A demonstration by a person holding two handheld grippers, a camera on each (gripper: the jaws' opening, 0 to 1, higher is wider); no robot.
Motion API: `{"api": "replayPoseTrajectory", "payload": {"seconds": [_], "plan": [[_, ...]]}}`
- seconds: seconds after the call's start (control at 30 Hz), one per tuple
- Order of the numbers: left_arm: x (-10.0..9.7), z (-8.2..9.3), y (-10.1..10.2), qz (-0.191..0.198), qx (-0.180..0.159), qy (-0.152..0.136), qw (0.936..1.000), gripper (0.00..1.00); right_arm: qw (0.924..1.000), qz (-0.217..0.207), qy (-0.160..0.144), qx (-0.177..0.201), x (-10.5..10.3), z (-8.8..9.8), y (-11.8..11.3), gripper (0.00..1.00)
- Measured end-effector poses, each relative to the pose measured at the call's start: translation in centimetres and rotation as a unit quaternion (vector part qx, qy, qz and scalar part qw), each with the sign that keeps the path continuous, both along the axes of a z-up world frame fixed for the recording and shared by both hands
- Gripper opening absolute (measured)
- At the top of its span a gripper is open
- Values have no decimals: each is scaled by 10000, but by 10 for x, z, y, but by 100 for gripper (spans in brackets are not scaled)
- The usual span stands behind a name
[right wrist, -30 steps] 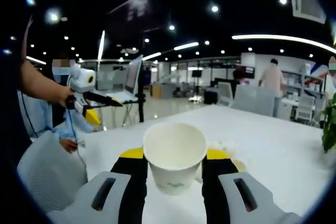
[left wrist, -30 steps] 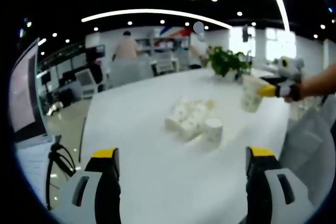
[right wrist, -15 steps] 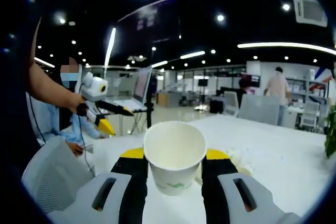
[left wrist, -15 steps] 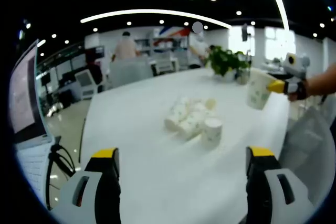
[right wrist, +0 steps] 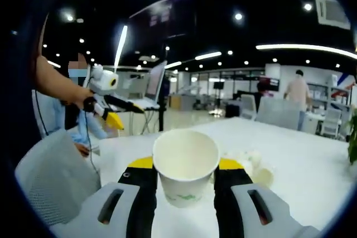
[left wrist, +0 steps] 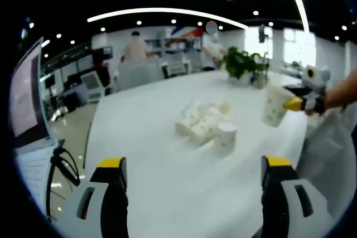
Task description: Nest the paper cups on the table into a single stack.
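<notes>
The long white desk runs away from the left gripper view towards an office with chairs, shelves and a green leafy potted plant at its far end. A grey mesh chair back stands close at the lower left of the right gripper view, with a seated person behind it.

The left gripper, grey with yellow-tipped black fingers, is held level above the near edge of the desk; its fingers stand wide apart with nothing between them. In the right gripper view it comes in from the left, carried on a bare forearm held out roughly level over the desk edge.

The right gripper, of the same make, has its fingers clamped on the sides of an upright white paper cup with a green print, mouth open towards the camera and empty inside. In the left gripper view this cup hangs in the air at the right, above the desk and apart from it, held from the side by the yellow fingertips, with the forearm reaching in from the right edge.

A cluster of white printed paper cups lying on their sides rests near the middle of the desk. Just beside it, on the near side, a single upright white printed paper cup stands on the surface.
</notes>
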State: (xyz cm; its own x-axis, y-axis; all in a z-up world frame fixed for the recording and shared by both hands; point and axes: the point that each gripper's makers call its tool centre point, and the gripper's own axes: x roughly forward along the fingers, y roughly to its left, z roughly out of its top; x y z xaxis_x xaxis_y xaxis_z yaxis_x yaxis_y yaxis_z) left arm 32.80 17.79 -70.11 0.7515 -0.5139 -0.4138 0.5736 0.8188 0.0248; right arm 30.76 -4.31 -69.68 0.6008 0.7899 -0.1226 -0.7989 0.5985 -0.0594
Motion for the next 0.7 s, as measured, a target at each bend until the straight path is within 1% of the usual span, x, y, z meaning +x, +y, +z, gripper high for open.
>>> {"api": "replayPoseTrajectory", "payload": {"seconds": [0.07,0.23,0.4,0.6,0.7], "plan": [[0,-1,0,8,3,12,10000,99,10000,10,-33,-62,-1,-4,2,36],[-3,-3,3,42,3,31,10000,99,10000,38,-10,-10,-1,-8,6,36],[-6,-5,6,97,15,44,9999,99,9999,98,32,-36,-1,-17,10,36],[-7,-6,8,150,1,50,9999,99,9998,107,139,-85,3,-32,11,36],[-8,-7,9,177,-26,64,9998,99,9996,120,201,-169,5,-43,12,36]]}}
